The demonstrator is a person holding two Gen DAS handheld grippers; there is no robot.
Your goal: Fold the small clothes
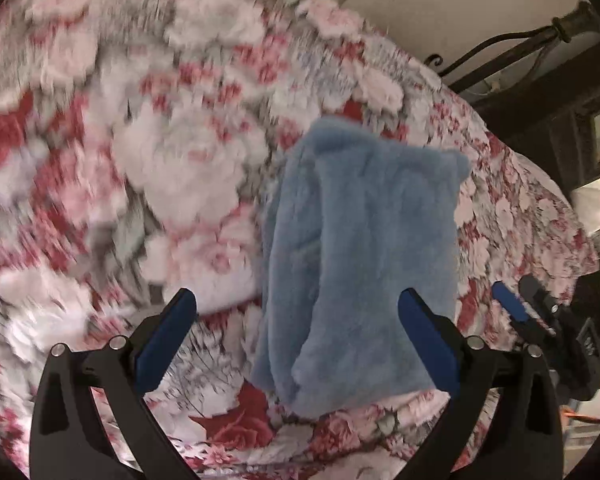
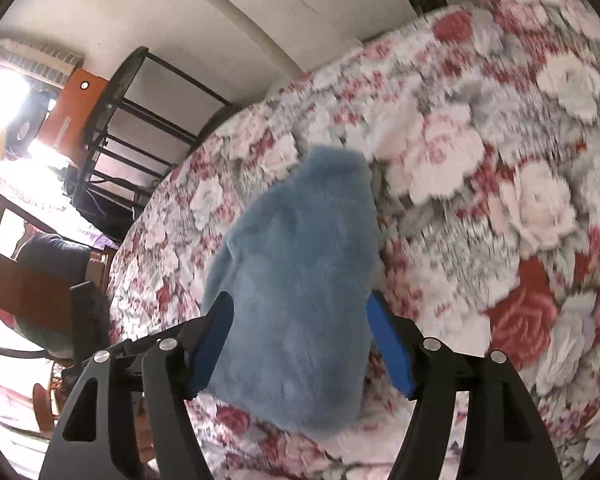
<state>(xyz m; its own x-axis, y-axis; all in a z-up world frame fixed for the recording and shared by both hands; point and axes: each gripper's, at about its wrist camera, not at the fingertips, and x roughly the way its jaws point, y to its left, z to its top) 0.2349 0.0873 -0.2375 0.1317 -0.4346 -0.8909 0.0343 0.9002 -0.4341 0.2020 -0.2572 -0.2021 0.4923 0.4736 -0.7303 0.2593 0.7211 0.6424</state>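
A folded, fuzzy light-blue garment (image 1: 360, 248) lies on the floral bedspread (image 1: 140, 160). My left gripper (image 1: 297, 294) hovers over its near end, open wide; the garment's left edge shows between the blue pads and nothing is gripped. My right gripper (image 1: 516, 288) is seen at the garment's right side, clear of it. In the right wrist view the garment (image 2: 300, 280) fills the gap between the fingers of my right gripper (image 2: 300, 298). Those fingers stand apart, open, and the cloth's near side hides part of the right pad (image 2: 392, 352).
The bedspread (image 2: 480, 160) covers the whole bed. A black metal bed frame (image 1: 520, 44) and a wall lie beyond it. A black metal rack (image 2: 140, 120), a wooden chair (image 2: 28, 292) and a white pipe (image 2: 252, 28) stand past the bed's edge.
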